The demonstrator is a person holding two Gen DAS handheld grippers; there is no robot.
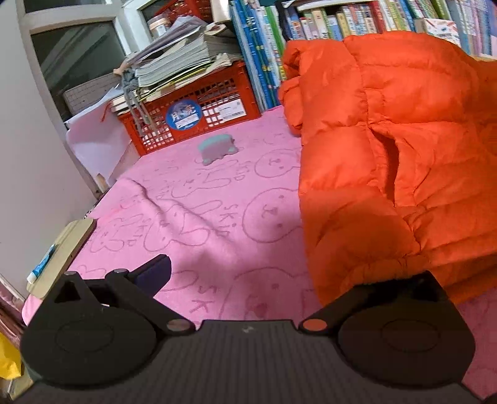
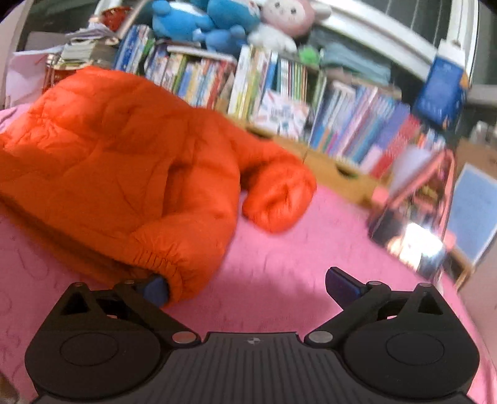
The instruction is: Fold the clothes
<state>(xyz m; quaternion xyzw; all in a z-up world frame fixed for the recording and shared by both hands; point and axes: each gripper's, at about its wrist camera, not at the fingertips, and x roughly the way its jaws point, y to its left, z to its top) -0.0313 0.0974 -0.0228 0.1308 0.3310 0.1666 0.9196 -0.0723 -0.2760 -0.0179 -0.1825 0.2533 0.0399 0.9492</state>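
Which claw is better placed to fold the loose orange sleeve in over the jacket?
Probably the right claw: it is open, and the loose sleeve lies just ahead of it. The left claw faces the orange jacket at its opposite edge.

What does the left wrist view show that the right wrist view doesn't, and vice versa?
Left wrist only: a red crate stacked with papers, and a small teal toy on the blanket. Right wrist only: blue and pink plush toys above the books, and the jacket's sleeve cuff. Both: the orange puffer jacket on the pink blanket, bookshelves behind.
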